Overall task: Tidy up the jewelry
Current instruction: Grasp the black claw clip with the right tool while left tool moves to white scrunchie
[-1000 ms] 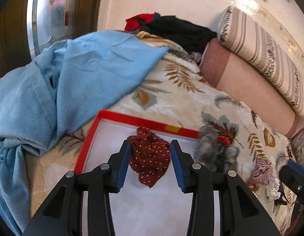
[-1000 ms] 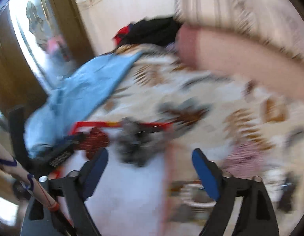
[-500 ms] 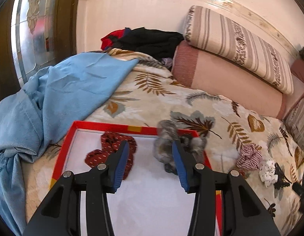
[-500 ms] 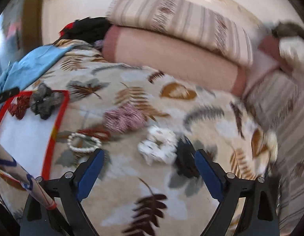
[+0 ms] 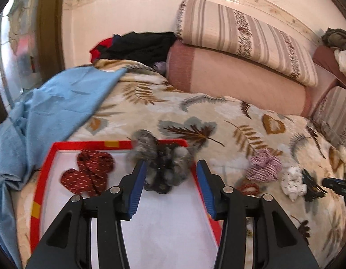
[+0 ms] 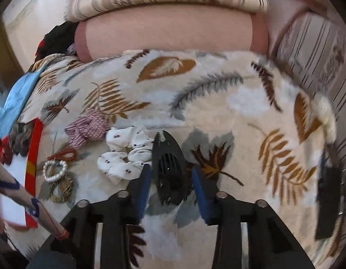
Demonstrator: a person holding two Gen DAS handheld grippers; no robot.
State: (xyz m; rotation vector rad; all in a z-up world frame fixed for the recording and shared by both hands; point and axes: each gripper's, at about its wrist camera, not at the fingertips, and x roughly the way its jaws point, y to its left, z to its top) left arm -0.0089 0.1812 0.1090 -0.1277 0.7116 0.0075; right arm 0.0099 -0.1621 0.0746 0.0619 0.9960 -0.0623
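A white tray with a red rim (image 5: 78,144) lies on the leaf-patterned bedspread. A dark red dotted scrunchie (image 5: 90,172) lies in it. A grey furry scrunchie (image 5: 164,157) sits at its far right corner, just ahead of my open left gripper (image 5: 171,164). Right of the tray lie a pink striped scrunchie (image 6: 86,127), a white dotted scrunchie (image 6: 126,154) and a black claw clip (image 6: 169,163). My right gripper (image 6: 170,168) straddles the clip with its jaws closing. The left pad is at the clip's edge and a thin gap shows on the right.
A red bead bracelet (image 6: 63,154), a pearl bracelet (image 6: 54,170) and a gold woven ring (image 6: 61,188) lie beside the tray rim (image 6: 35,143). A blue cloth (image 5: 49,103) covers the bed's left. Pillows (image 5: 235,85) and dark clothes (image 5: 139,44) line the wall. A black flat object (image 6: 328,201) lies right.
My left gripper swung right, from the red scrunchie to the grey one. My right gripper swept right from the tray to the black clip, and its jaws narrowed around it.
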